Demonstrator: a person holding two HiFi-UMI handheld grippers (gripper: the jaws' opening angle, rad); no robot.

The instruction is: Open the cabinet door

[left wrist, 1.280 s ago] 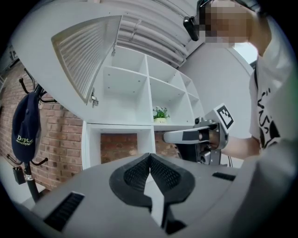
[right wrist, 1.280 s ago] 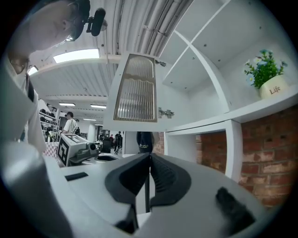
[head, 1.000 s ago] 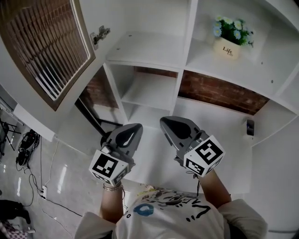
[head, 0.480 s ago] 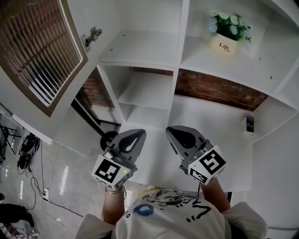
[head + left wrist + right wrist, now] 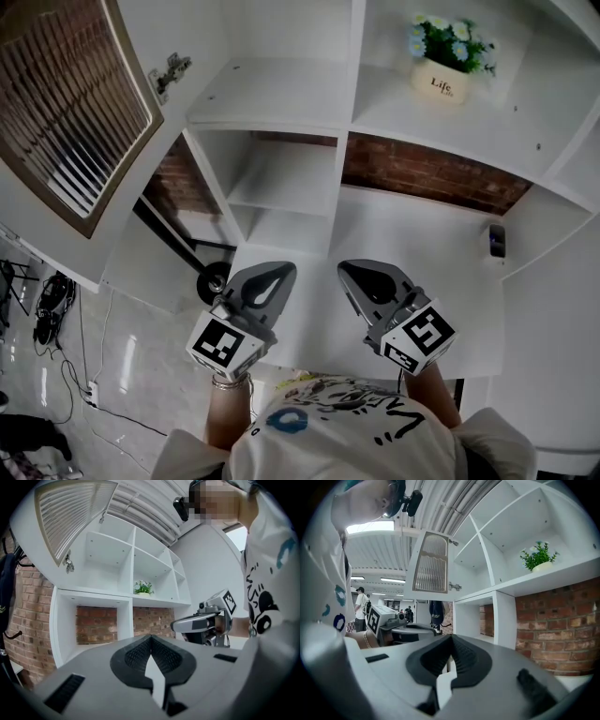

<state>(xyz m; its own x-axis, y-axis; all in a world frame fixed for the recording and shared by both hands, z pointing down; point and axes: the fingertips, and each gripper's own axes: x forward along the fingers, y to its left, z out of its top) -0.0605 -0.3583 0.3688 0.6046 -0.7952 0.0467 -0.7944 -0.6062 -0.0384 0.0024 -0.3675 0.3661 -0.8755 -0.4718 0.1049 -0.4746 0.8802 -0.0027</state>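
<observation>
Presently: left gripper (image 5: 151, 638), fingers (image 5: 133, 656) clenched tip to tip, nothing between them; right gripper (image 5: 450, 639), fingers (image 5: 464, 660) likewise clenched and empty. Both are held level, side by side and low before the person, over the white surface (image 5: 412, 234), touching nothing. By my reading this is a rest posture, since no grip is called for. Door (image 5: 70, 103), slatted panel in a white frame: swung wide to the upper left on its hinge (image 5: 169, 70), well apart from either gripper, its compartment (image 5: 281, 94) laid bare. Task judged done. Flower pot (image 5: 441, 84): upright on the neighbouring shelf, out of the door's way. Brick (image 5: 422, 173) backs the lower bays.
</observation>
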